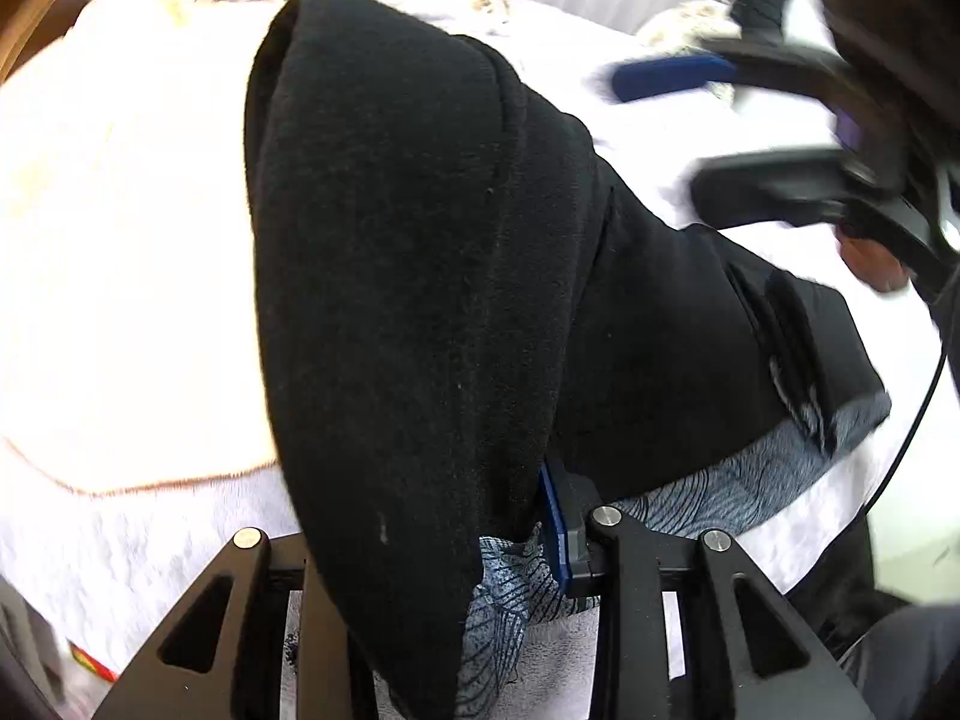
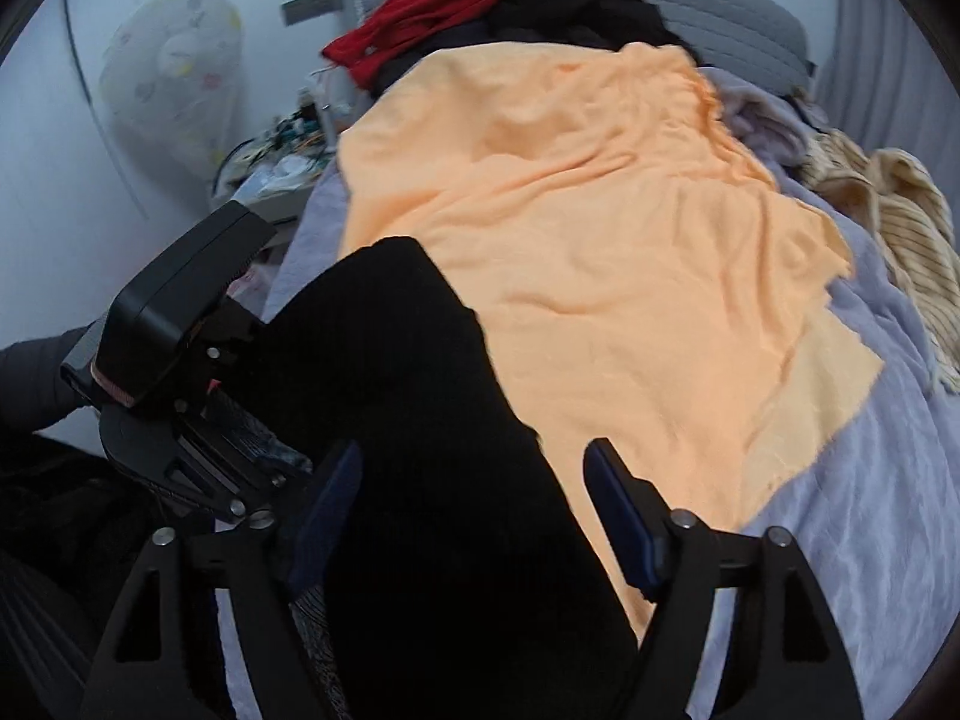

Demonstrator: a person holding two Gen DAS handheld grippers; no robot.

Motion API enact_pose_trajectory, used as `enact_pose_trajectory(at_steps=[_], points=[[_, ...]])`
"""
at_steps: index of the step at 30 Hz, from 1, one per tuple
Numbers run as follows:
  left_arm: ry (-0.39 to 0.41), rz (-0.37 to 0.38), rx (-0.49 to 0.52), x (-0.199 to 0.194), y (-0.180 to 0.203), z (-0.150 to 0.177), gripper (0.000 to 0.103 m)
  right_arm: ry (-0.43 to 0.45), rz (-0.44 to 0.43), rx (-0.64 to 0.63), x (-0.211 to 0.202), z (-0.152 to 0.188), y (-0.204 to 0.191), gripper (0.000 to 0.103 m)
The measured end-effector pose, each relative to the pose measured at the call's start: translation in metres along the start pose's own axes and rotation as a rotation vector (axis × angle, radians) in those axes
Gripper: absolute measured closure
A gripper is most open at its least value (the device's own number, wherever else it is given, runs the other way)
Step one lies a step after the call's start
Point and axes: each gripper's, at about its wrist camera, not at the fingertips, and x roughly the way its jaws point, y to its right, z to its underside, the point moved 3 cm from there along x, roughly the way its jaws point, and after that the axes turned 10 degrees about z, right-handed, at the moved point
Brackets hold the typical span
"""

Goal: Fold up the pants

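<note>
The black pants (image 1: 420, 252) with a grey patterned lining lie on the bed, partly on an orange cloth (image 2: 600, 228). In the left wrist view my left gripper (image 1: 516, 516) is shut on a lifted fold of the pants; the fabric drapes over the left finger and hides it. My right gripper (image 2: 474, 480) is open, its blue-padded fingers (image 2: 624, 510) on either side of the pants (image 2: 432, 450) just above them. The right gripper also shows blurred in the left wrist view (image 1: 714, 126), at the upper right. The left gripper shows in the right wrist view (image 2: 228, 432), at the left.
A lilac bedsheet (image 2: 870, 510) covers the bed. A pile of red and black clothes (image 2: 510, 6) lies at the far end. A striped beige garment (image 2: 900, 228) lies at the right. A cluttered side table (image 2: 276, 150) stands left of the bed.
</note>
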Motion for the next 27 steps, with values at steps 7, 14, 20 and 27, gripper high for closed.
enact_pose_trajectory(at_steps=[7, 14, 20, 27], points=[[-0.008, -0.102, 0.024, -0.011, 0.028, -0.014, 0.074, -0.206, 0.104, -0.096, -0.020, 0.095, 0.008, 0.023], [0.008, -0.130, -0.004, -0.035, 0.053, -0.026, 0.075, -0.391, 0.485, -0.050, 0.037, 0.125, 0.062, 0.023], [-0.014, -0.162, -0.044, -0.029, 0.053, -0.029, 0.075, -0.230, 0.618, -0.355, 0.012, 0.141, -0.060, 0.029], [-0.028, -0.183, -0.081, -0.025, 0.039, -0.026, 0.075, -0.228, 0.547, -0.175, -0.010, 0.146, -0.068, 0.030]])
